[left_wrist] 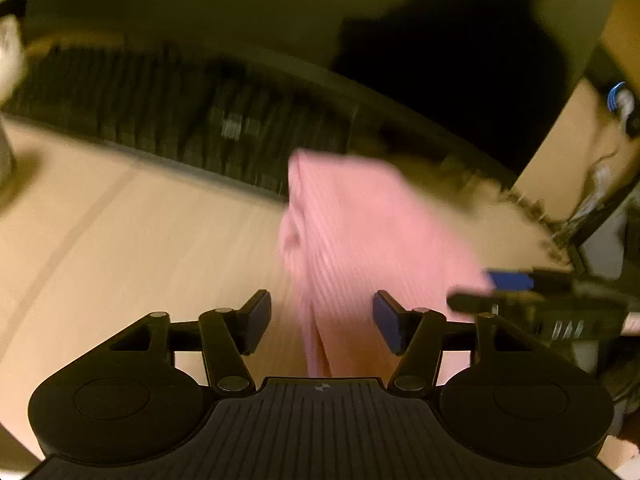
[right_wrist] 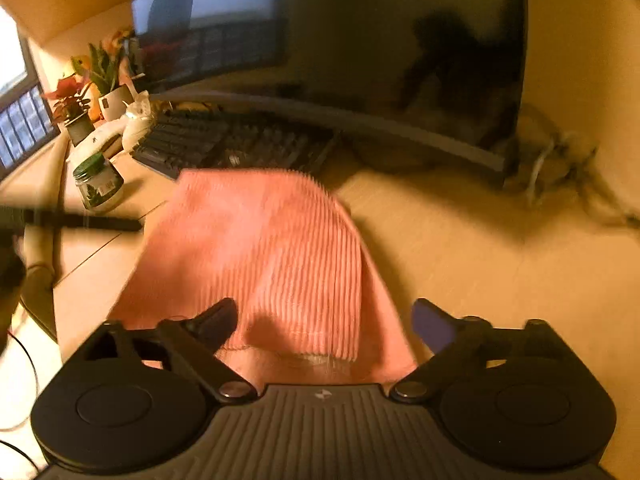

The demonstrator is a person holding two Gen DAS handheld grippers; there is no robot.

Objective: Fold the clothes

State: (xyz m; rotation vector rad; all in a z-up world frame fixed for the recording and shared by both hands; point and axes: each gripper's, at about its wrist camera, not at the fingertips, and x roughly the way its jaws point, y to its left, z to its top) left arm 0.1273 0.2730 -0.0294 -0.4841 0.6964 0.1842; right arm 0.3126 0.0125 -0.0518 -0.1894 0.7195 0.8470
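Note:
A pink ribbed garment (left_wrist: 360,236) lies on the light wooden desk (left_wrist: 120,240), folded into a narrow pile. My left gripper (left_wrist: 322,322) is open just above its near end, a finger to either side and nothing held. In the right wrist view the same pink garment (right_wrist: 264,256) spreads ahead, one layer doubled over another. My right gripper (right_wrist: 326,324) stands wide open over its near edge, fingers apart and empty. The other gripper (left_wrist: 540,300) shows at the right of the left wrist view, and as a dark bar (right_wrist: 80,222) at the left of the right wrist view.
A black keyboard (right_wrist: 232,144) lies behind the garment, in front of a curved monitor (right_wrist: 360,40). A glass jar with a green lid (right_wrist: 98,184), potted plants (right_wrist: 96,88) and a white object stand at the left. Cables (right_wrist: 560,168) trail at the right.

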